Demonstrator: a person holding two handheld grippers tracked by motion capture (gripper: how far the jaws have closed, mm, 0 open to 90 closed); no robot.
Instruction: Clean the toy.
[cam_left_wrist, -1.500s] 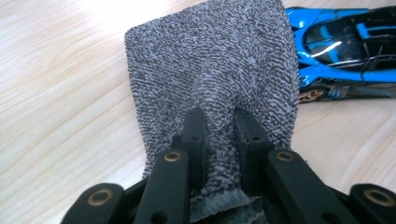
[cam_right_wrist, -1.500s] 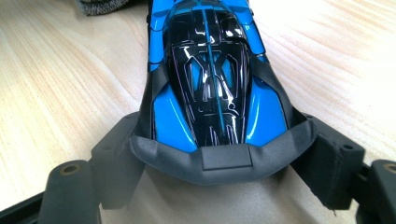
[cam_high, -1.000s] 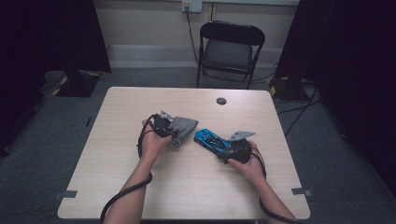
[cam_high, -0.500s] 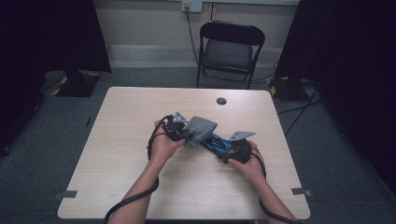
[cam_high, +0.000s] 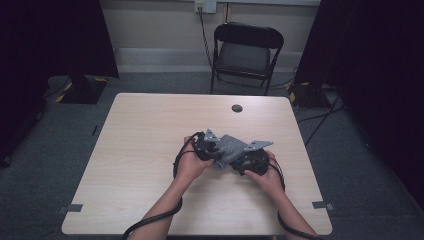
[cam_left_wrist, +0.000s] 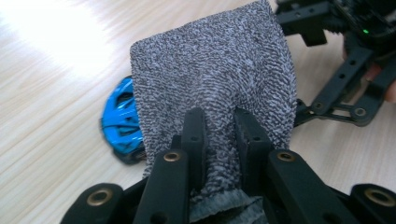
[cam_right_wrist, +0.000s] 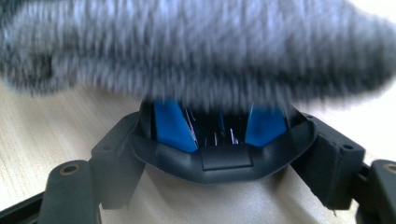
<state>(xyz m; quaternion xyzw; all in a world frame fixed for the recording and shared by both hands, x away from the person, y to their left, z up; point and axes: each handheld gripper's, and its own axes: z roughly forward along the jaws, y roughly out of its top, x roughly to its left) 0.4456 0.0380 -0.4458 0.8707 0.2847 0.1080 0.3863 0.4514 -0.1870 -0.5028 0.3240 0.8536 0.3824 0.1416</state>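
Evidently a grey cloth (cam_left_wrist: 212, 79) is pinched between the pressed-together jaws of the left gripper (cam_left_wrist: 219, 135) and laid over the blue toy car (cam_left_wrist: 122, 119) just ahead, seemingly to wipe it. The car is clamped across its width by the right gripper (cam_right_wrist: 219, 140), probably for steadying. From above the car is hidden under cloth; the gripper views reveal it.

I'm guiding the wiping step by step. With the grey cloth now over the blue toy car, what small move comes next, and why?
Probably lower the left gripper so the grey cloth touches the blue toy car: the cloth is pinched and hangs over the car, which the right gripper clamps.
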